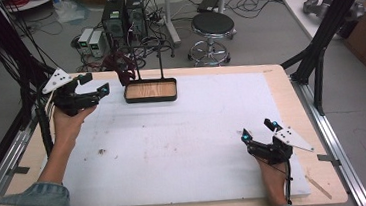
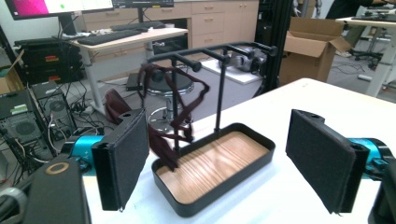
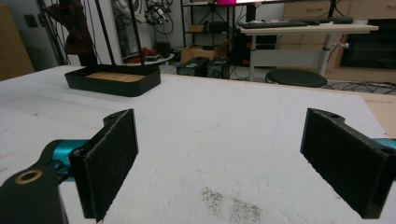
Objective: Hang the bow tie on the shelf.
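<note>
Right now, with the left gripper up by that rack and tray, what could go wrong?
1. The dark red strap hangs looped over the rack; the open left gripper might snag it and tip the stand.
2. The tray sits near the table's far edge, so a push could slide it off.

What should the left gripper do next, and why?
Probably ease the left gripper forward toward the dark red strap hanging on the black rack. Its jaws stand open and empty, aimed straight at it, while the right gripper sits far off.
</note>
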